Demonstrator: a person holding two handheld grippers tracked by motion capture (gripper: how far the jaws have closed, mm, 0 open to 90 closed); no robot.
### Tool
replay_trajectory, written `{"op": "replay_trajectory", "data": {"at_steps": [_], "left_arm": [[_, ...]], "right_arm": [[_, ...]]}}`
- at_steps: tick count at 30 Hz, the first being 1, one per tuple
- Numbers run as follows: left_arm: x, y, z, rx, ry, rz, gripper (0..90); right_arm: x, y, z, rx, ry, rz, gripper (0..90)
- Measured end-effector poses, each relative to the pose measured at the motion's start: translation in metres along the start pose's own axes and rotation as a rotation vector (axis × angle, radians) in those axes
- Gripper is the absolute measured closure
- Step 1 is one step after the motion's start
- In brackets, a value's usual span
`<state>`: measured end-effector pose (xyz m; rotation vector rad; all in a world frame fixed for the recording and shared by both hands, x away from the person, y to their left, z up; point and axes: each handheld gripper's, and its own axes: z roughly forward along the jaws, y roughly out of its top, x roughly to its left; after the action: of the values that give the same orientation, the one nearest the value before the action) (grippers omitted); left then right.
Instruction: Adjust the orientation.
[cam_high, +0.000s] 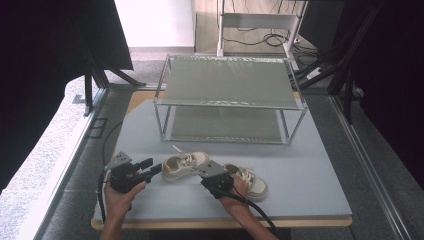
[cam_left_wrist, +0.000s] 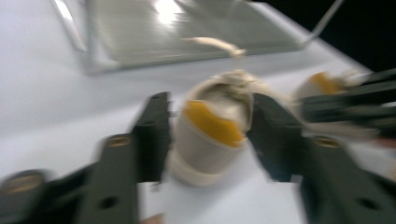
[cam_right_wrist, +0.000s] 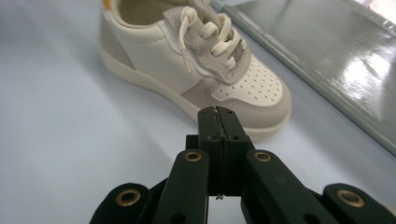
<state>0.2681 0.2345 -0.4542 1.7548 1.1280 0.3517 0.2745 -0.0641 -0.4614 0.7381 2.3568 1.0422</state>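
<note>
Left fingers (cam_left_wrist: 154, 135) straddle heel of left shoe (cam_left_wrist: 212, 135), one each side, not yet clamped. Right fingers (cam_right_wrist: 219, 126) clenched on nothing, just short of right shoe (cam_right_wrist: 201, 60). Both shoes sit on the worktop (cam_high: 300, 170) before the two-tier rack (cam_high: 227, 82); shelves bare, shelving all still ahead

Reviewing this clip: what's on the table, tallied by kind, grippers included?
Shoes: 2, the left shoe with its heel between the left gripper's jaws, and the right shoe beside the right gripper.
Racks: 1, the two-tier metal rack behind the shoes.
Grippers: 2, the right one shut with nothing between its jaws.
Total: 5
</note>
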Motion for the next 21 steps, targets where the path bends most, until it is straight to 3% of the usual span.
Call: {"op": "replay_trajectory", "data": {"at_steps": [3, 5, 9, 15, 21], "left_arm": [[0.005, 0.001, 0.004, 0.020, 0.005, 0.003, 72.6], [0.007, 0.002, 0.009, 0.035, 0.028, 0.009, 78.6], [0.011, 0.004, 0.021, 0.076, 0.084, 0.031, 88.1], [0.015, 0.002, 0.040, 0.123, 0.047, 0.045, 89.7], [0.015, 0.000, 0.048, 0.145, 0.010, 0.059, 89.8]], "right_arm": [[-0.007, -0.012, -0.019, -0.029, 0.017, 0.021, 88.4], [-0.014, -0.022, -0.031, -0.046, 0.034, 0.043, 87.6], [-0.029, -0.043, -0.048, -0.066, 0.023, 0.095, 86.3], [-0.047, -0.058, -0.068, -0.101, 0.046, 0.165, 87.0], [-0.049, -0.065, -0.084, -0.131, 0.041, 0.174, 89.5]]}}
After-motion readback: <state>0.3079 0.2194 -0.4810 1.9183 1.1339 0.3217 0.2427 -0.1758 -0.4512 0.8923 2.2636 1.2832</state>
